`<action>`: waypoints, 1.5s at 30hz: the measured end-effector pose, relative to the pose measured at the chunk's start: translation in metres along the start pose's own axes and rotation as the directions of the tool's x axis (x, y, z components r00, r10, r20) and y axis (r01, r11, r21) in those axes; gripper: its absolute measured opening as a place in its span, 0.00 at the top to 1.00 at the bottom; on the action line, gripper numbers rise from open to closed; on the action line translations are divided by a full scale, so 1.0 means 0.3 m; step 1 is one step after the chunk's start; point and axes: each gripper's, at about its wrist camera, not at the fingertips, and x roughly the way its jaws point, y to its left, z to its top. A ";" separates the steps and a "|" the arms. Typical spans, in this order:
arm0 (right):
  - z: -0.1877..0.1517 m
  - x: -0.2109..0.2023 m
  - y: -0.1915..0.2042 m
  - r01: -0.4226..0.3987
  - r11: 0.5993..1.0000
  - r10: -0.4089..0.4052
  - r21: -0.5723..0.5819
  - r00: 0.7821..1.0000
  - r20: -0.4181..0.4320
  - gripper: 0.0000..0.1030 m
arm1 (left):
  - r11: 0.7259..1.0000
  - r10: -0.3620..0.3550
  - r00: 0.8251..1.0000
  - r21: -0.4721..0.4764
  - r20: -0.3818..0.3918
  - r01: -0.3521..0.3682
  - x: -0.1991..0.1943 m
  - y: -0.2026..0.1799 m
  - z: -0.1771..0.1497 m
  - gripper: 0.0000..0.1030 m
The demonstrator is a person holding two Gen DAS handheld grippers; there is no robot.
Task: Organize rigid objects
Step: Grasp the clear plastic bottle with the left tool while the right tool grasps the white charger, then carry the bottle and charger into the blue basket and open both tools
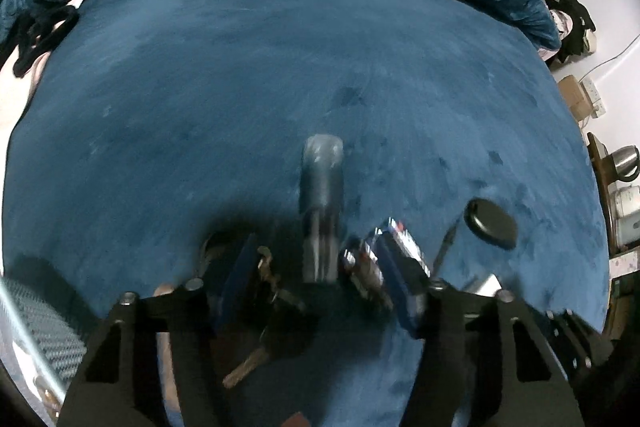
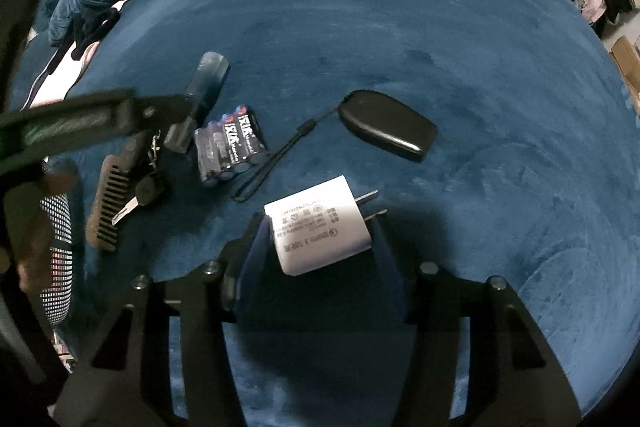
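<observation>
Blue velvety bedspread (image 2: pixel 400 27) carries everything. At far left lies a brown wooden comb (image 2: pixel 108 203), then a black-headed key (image 2: pixel 140 195), with the left gripper (image 1: pixel 320 267) over a translucent grey tube (image 1: pixel 322 187), jaws apart around its near end, the tube's length running away from them. A shrink-wrapped pack of batteries (image 2: pixel 230 147) lies just right. The right gripper (image 2: pixel 320 239) straddles a white wall charger (image 2: pixel 316 227), prongs pointing right; I cannot tell whether its pads press yet.

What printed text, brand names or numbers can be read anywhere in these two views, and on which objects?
White wall charger plug, between the right gripper's jaws: several lines of grey print, upside down and too small to read.
Shrink-wrapped pack of black batteries: white brand lettering, too blurred to read.
Left wrist view: no legible text.
</observation>
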 end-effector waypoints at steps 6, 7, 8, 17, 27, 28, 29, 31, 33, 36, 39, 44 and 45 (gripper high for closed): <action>-0.006 0.009 -0.003 -0.015 1.000 0.015 0.005 1.000 -0.002 0.47 | 1.000 0.024 0.999 0.010 -0.044 -0.024 0.121 -0.027 0.061 0.69; -0.008 0.011 -0.005 -0.022 1.000 0.022 0.007 1.000 -0.004 0.46 | 1.000 0.029 0.998 0.009 -0.058 -0.028 0.138 -0.028 0.063 0.72; -0.010 0.013 -0.008 -0.028 1.000 0.028 0.008 1.000 -0.009 0.46 | 0.999 0.033 0.997 0.014 -0.063 -0.032 0.149 -0.029 0.059 0.74; -0.015 -0.011 0.001 -0.023 0.999 0.023 0.022 1.000 0.012 0.48 | 0.998 -0.006 0.999 0.059 -0.032 0.008 0.020 -0.037 -0.045 0.74; -0.061 -0.065 0.025 -0.032 0.999 0.031 0.044 0.999 0.015 0.50 | 0.997 -0.010 0.998 0.072 -0.066 0.015 -0.122 -0.009 -0.219 0.74; -0.065 -0.072 0.029 -0.033 0.998 0.032 0.045 0.999 0.017 0.50 | 0.997 -0.011 0.998 0.074 -0.068 0.016 -0.136 -0.008 -0.234 0.74; -0.070 -0.085 0.036 -0.033 0.999 0.032 0.044 0.999 0.020 0.50 | 0.997 -0.011 0.998 0.074 -0.066 0.016 -0.158 -0.006 -0.253 0.74; -0.068 -0.102 0.050 -0.031 0.999 0.029 0.041 0.999 0.028 0.50 | 0.997 -0.017 0.999 0.072 -0.052 0.021 -0.198 -0.004 -0.264 0.74; -0.068 -0.135 0.068 -0.028 0.999 0.026 0.035 0.999 0.041 0.50 | 0.997 -0.023 0.999 0.072 -0.034 0.025 -0.233 -0.006 -0.267 0.74; -0.067 -0.178 0.102 -0.023 0.999 0.022 0.022 0.998 0.063 0.50 | 0.997 -0.029 1.000 0.073 -0.004 0.029 -0.302 0.011 -0.278 0.74; -0.071 -0.215 0.137 -0.019 1.000 0.019 0.006 0.997 0.081 0.50 | 0.998 -0.020 1.000 0.065 0.011 0.019 -0.350 0.033 -0.285 0.74; -0.081 -0.266 0.231 -0.019 0.999 0.022 -0.030 0.995 0.102 0.50 | 0.999 -0.011 0.999 0.037 0.033 0.010 -0.441 0.101 -0.326 0.74; -0.082 -0.272 0.251 -0.021 0.999 0.025 -0.038 0.994 0.104 0.50 | 0.999 -0.011 0.999 0.032 0.038 0.010 -0.459 0.114 -0.332 0.74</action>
